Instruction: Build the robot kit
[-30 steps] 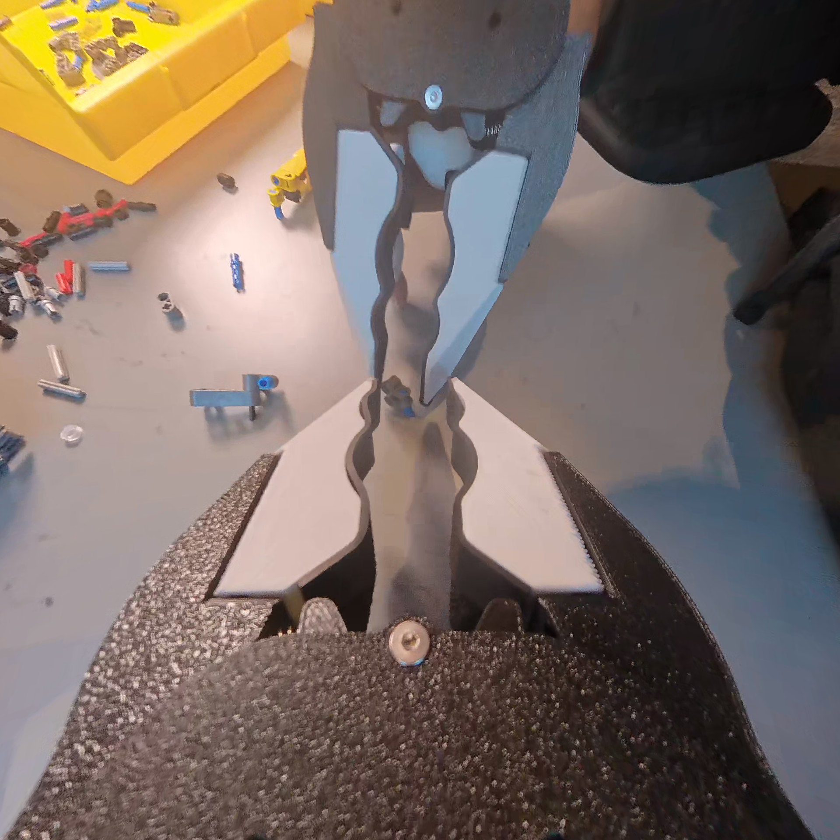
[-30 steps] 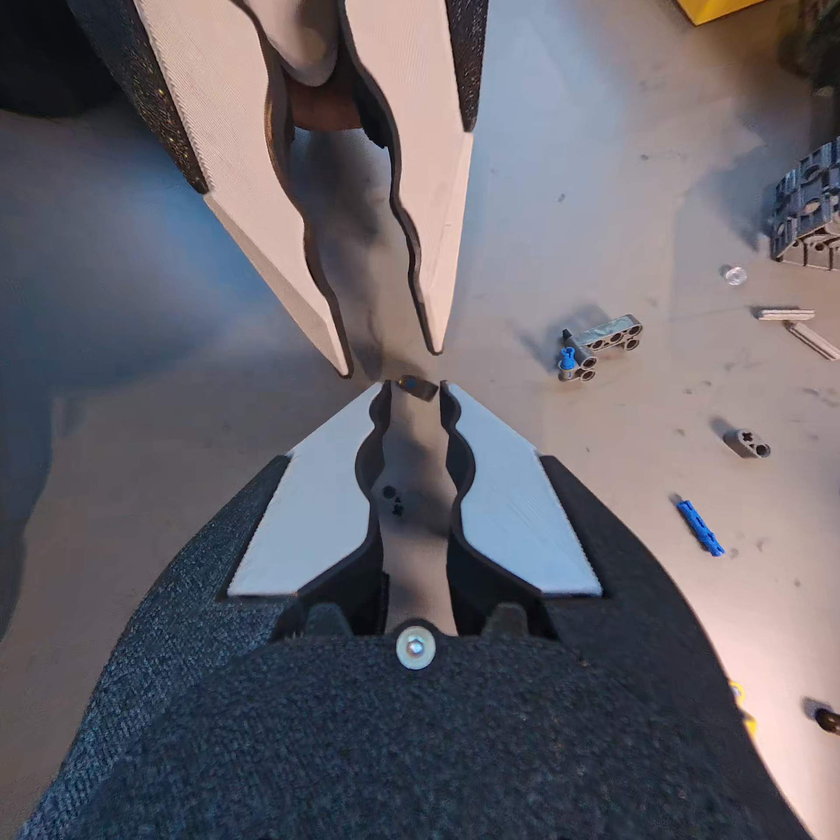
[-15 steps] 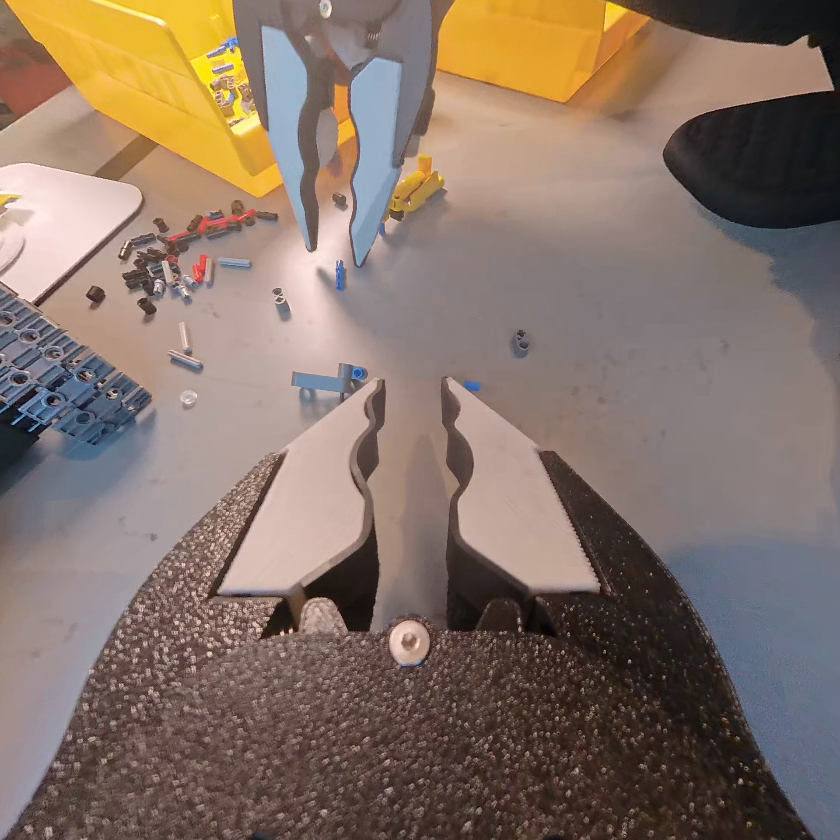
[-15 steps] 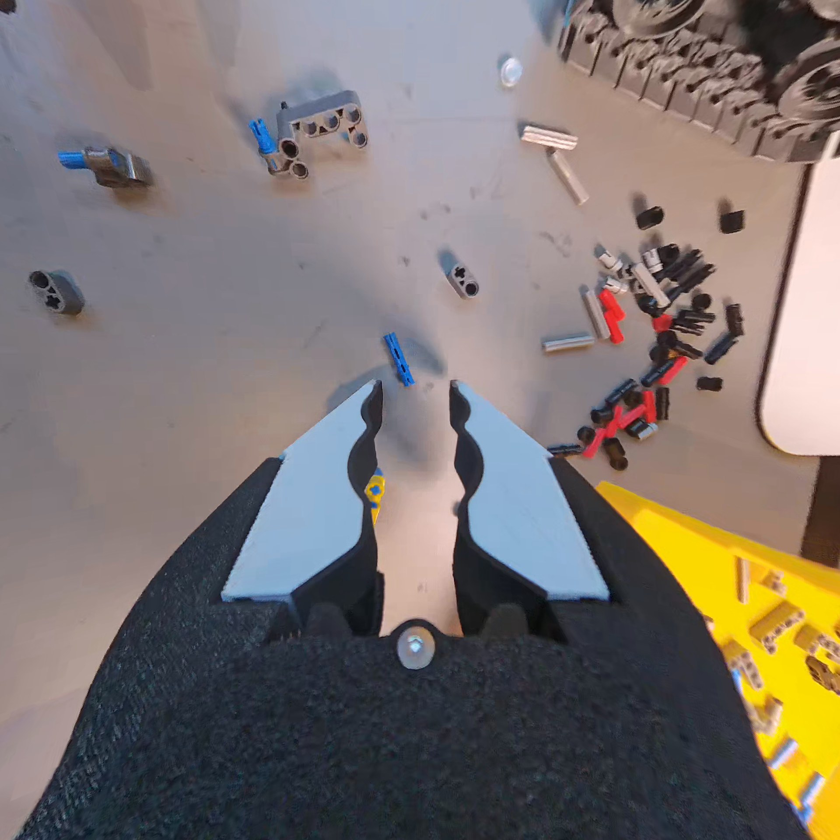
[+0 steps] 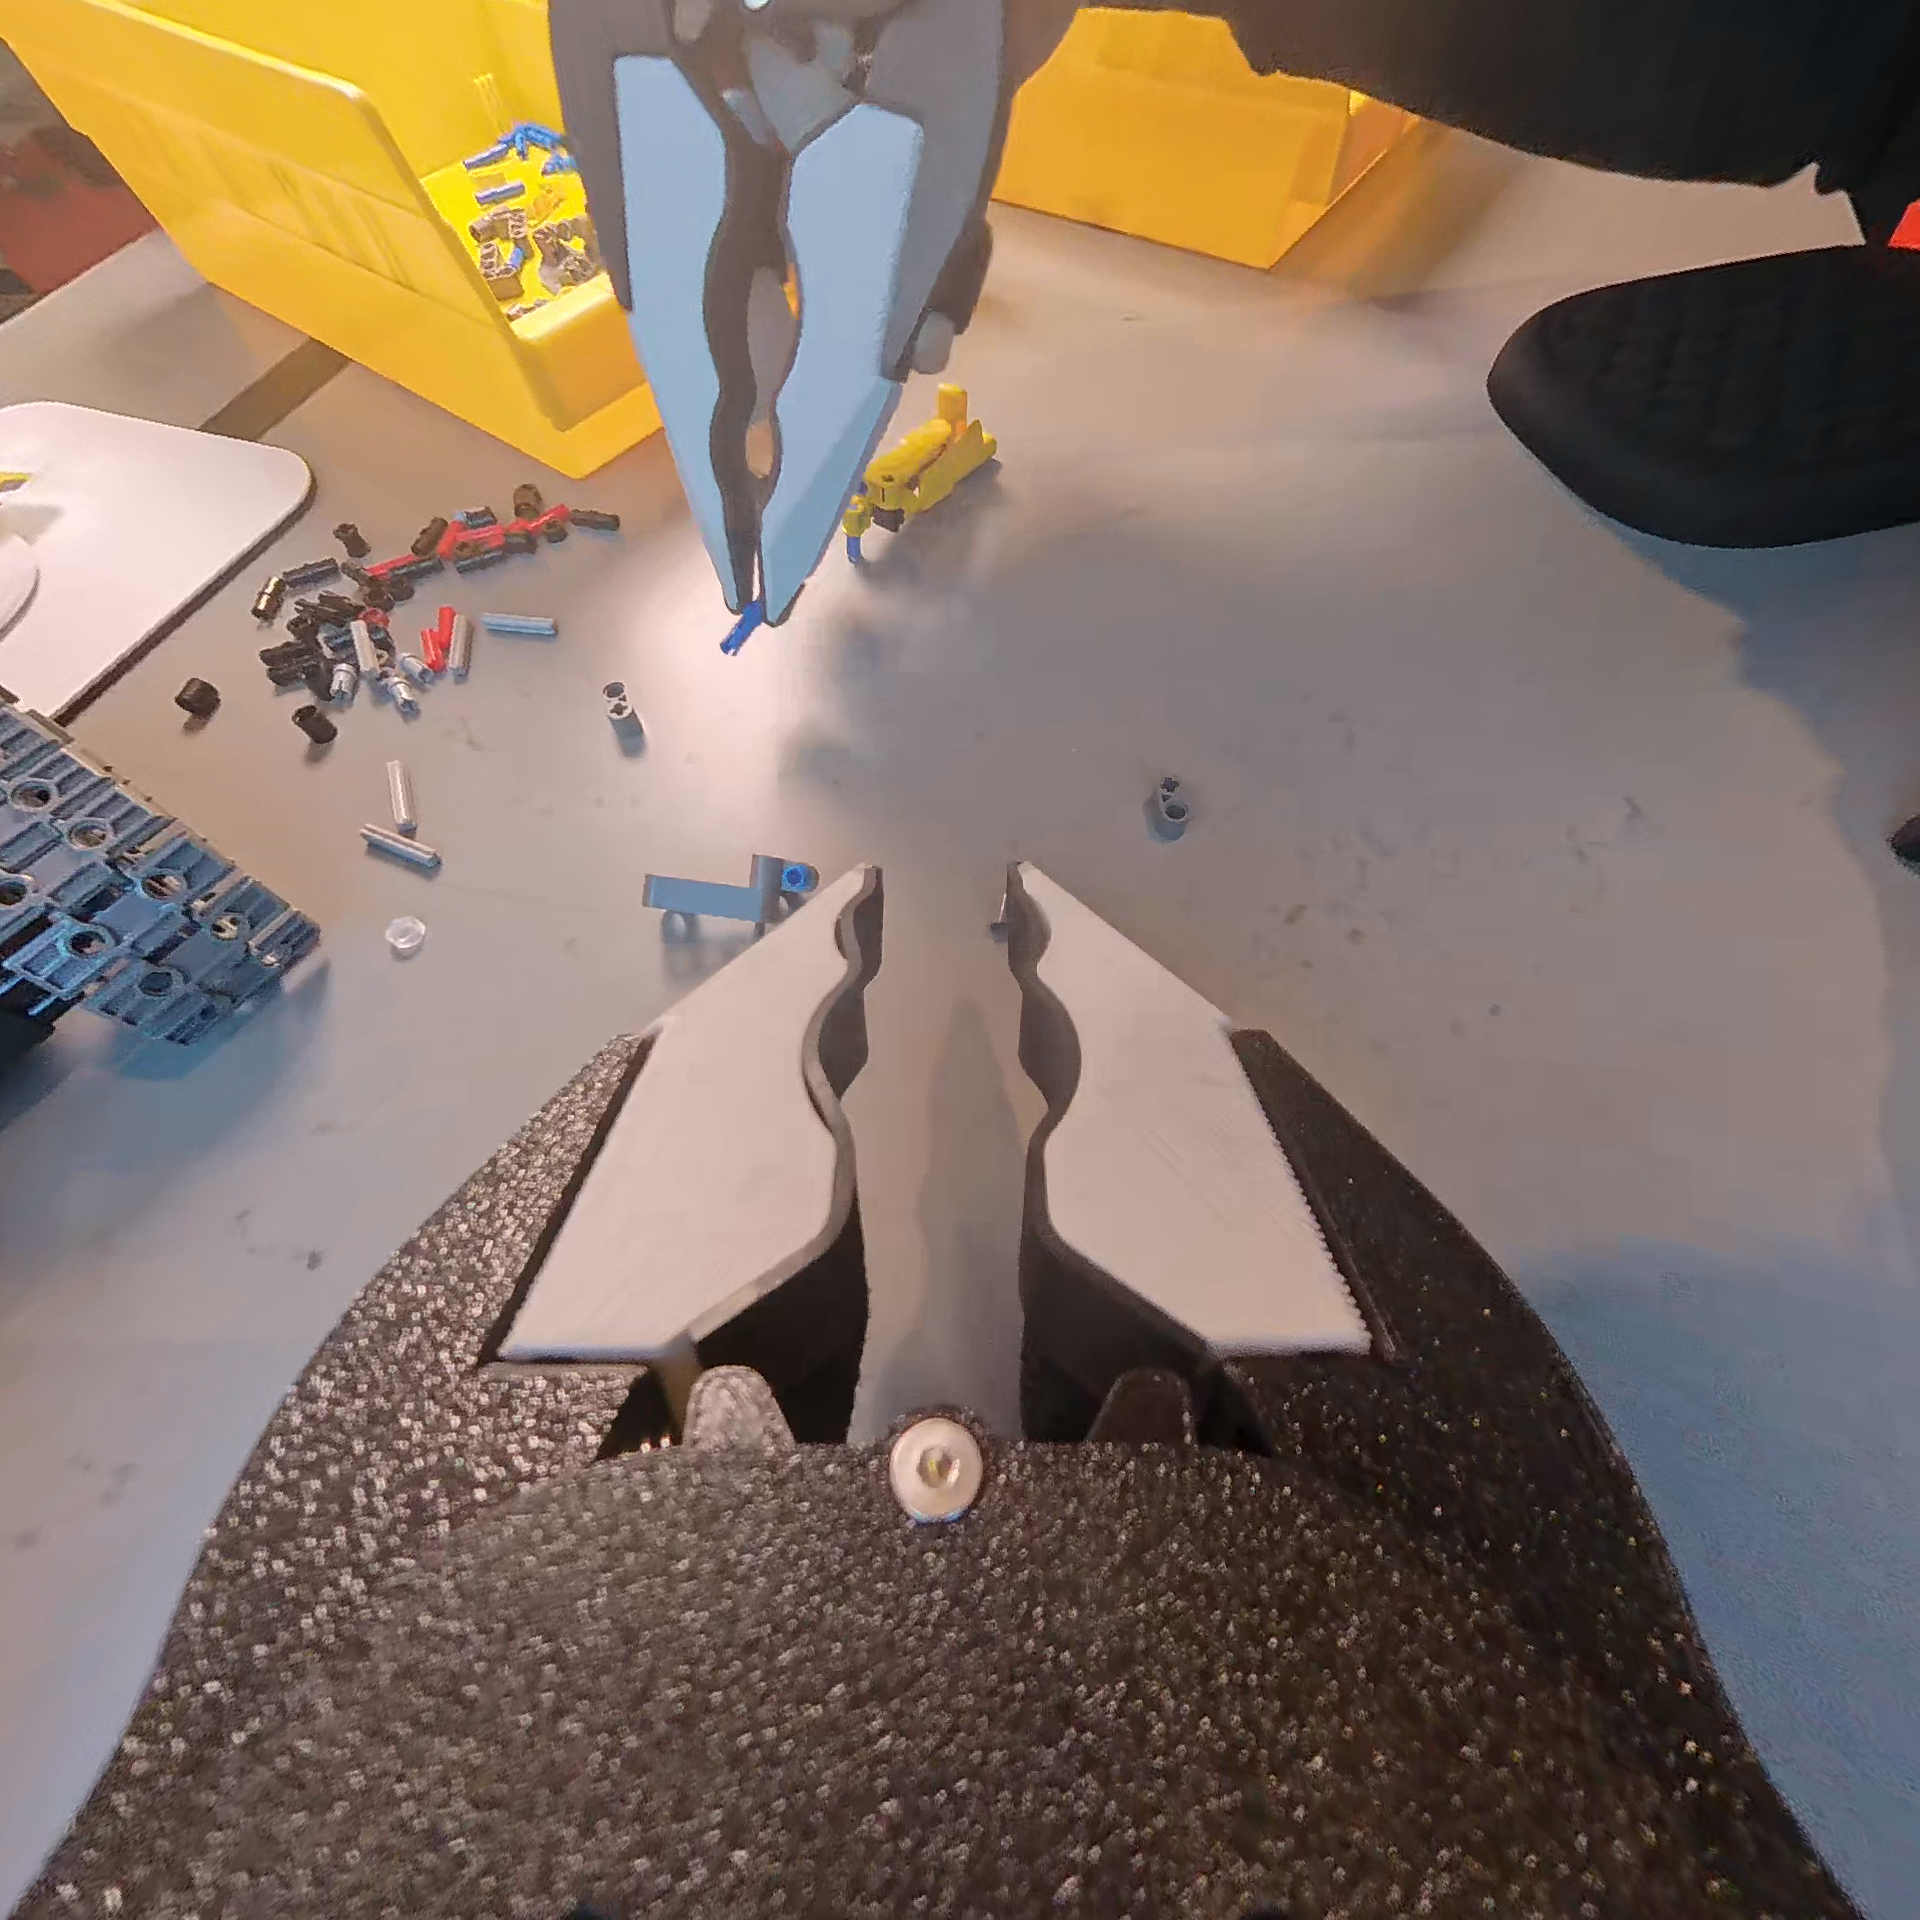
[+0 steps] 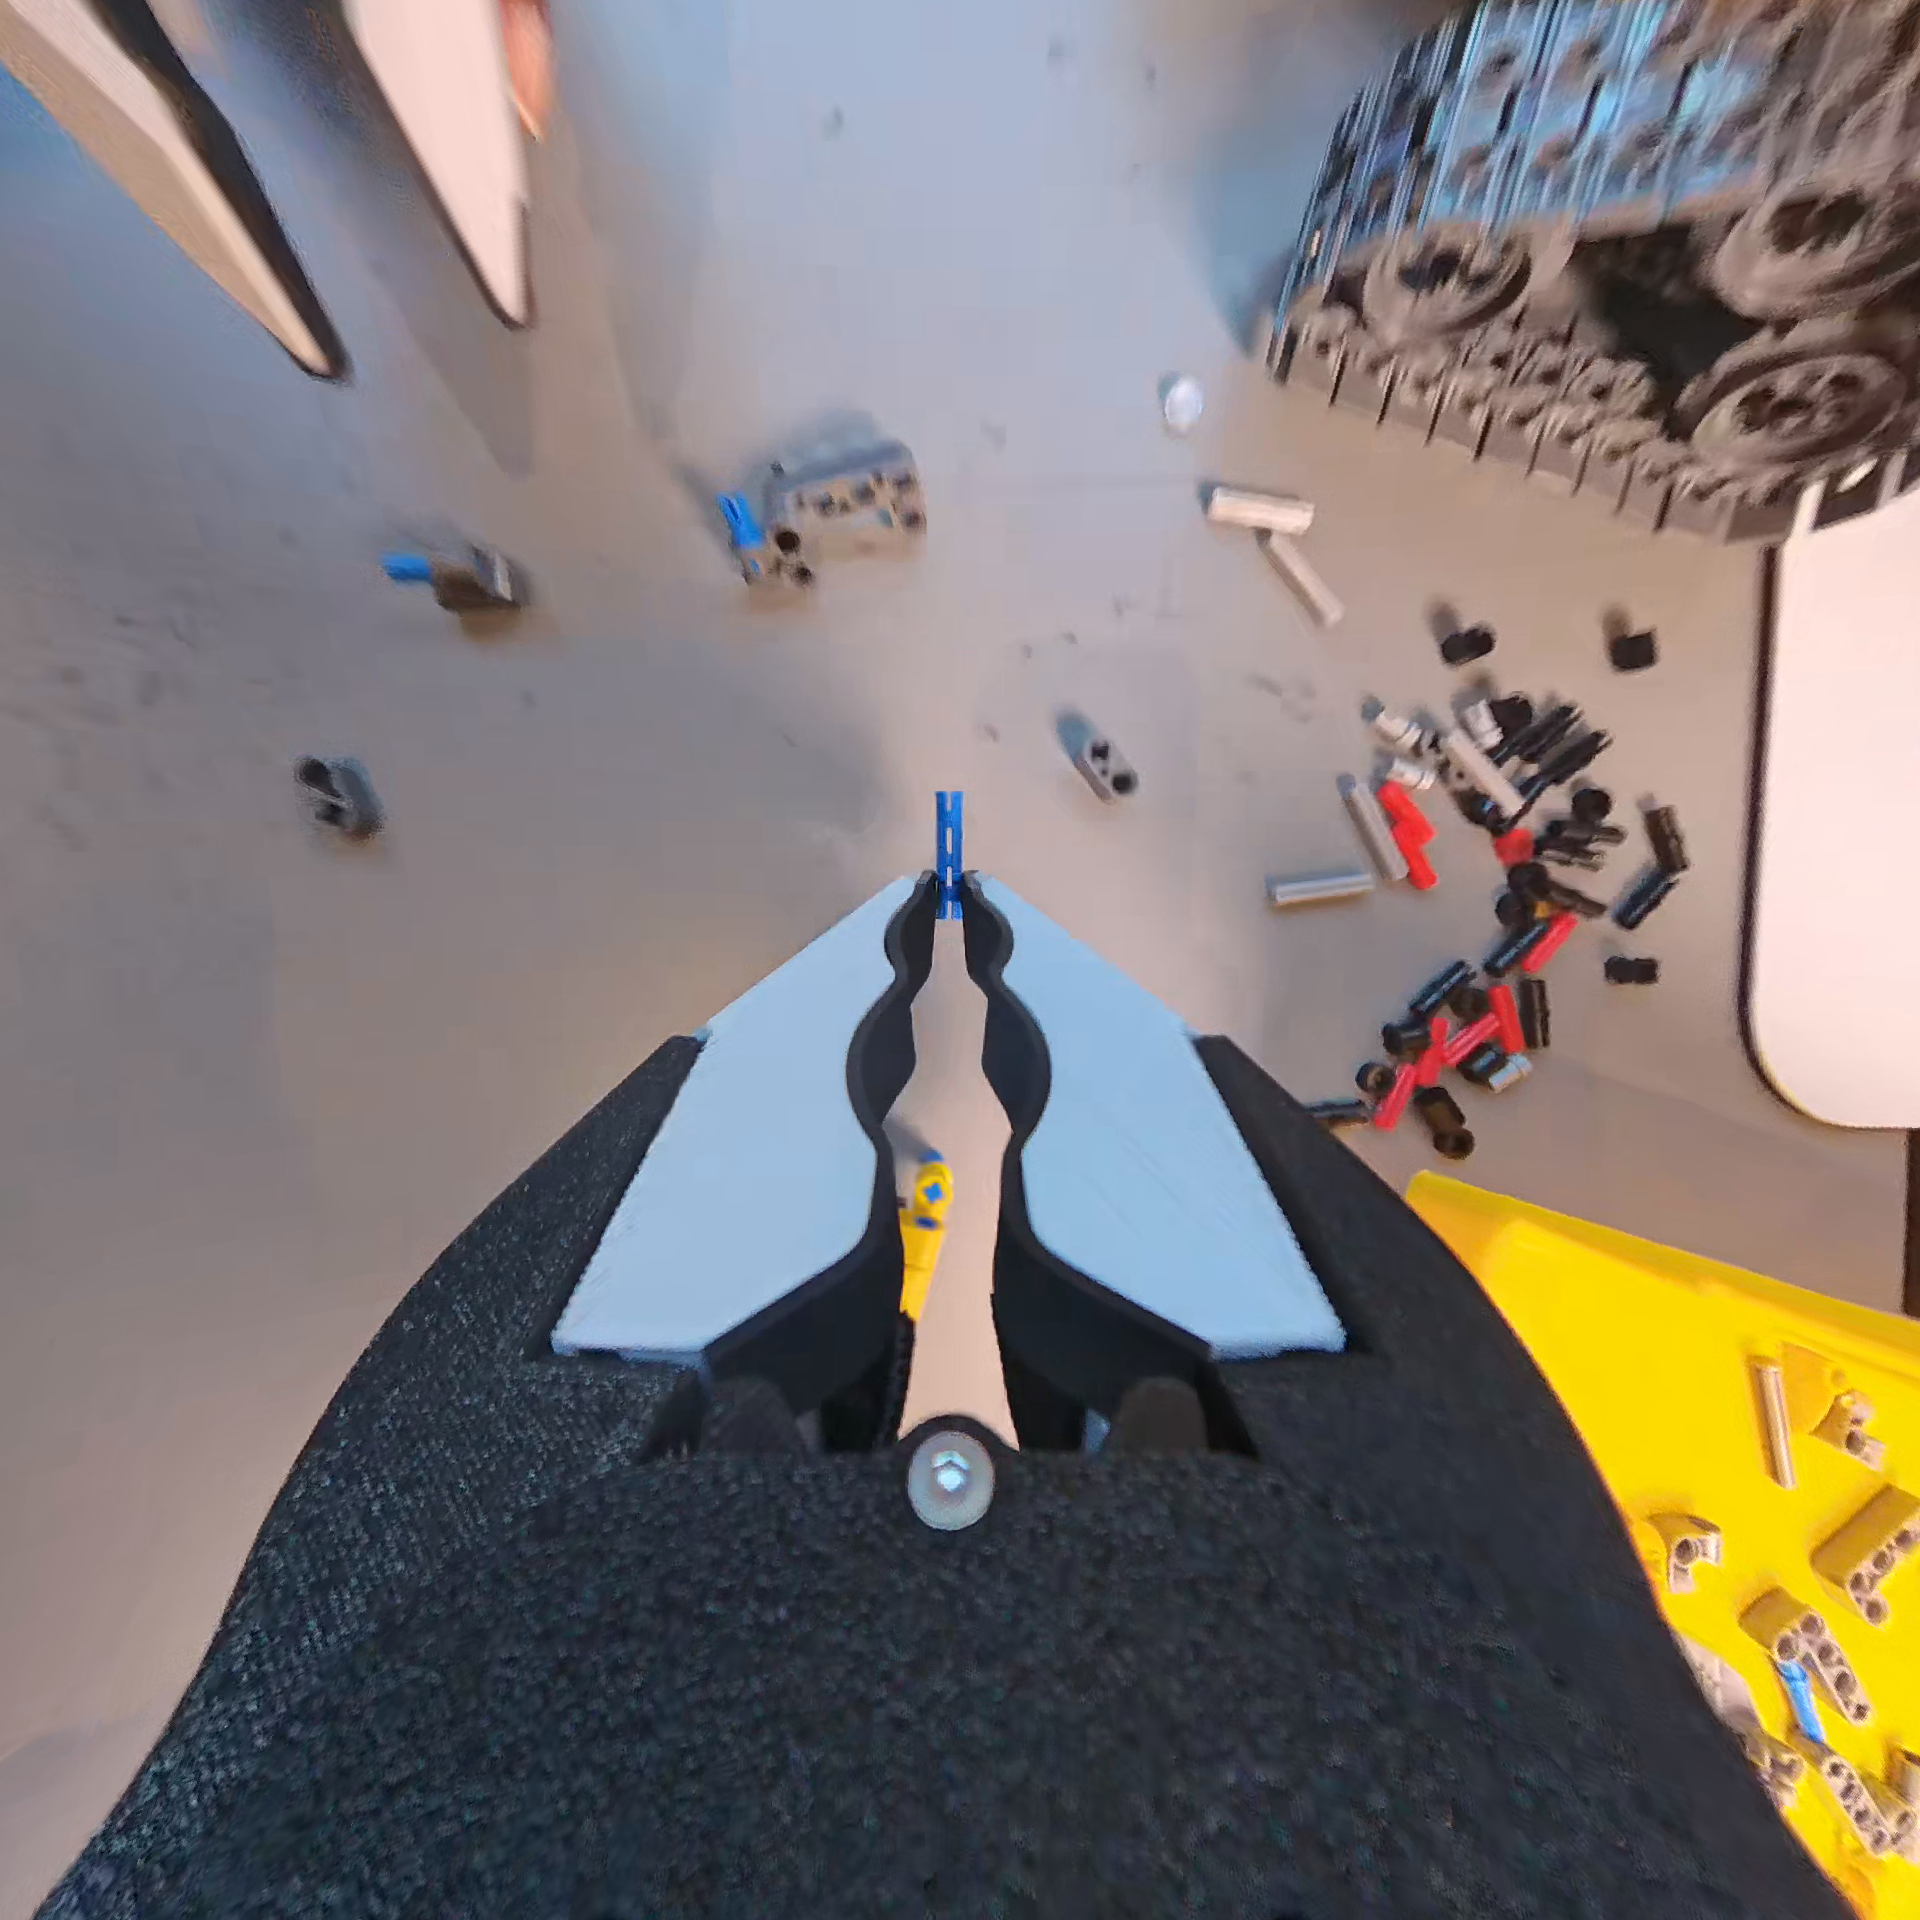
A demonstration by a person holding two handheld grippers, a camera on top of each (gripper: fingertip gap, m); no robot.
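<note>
Now your right claw (image 6: 948, 881) is pinching the blue pin (image 6: 948, 847), lifted off the surface (image 6: 623, 779) where it was lying; your left claw (image 5: 943, 902) is hanging parted, holding nothing.

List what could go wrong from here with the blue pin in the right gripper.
1. The right gripper pinches the blue pin only at its very fingertips, with most of the pin sticking out; it could slip or pivot.
2. If dropped, it could land among the loose red and black pieces on the table and be hard to find.
3. The left gripper, open and empty, hangs near the grey beam and could knock it.
</note>
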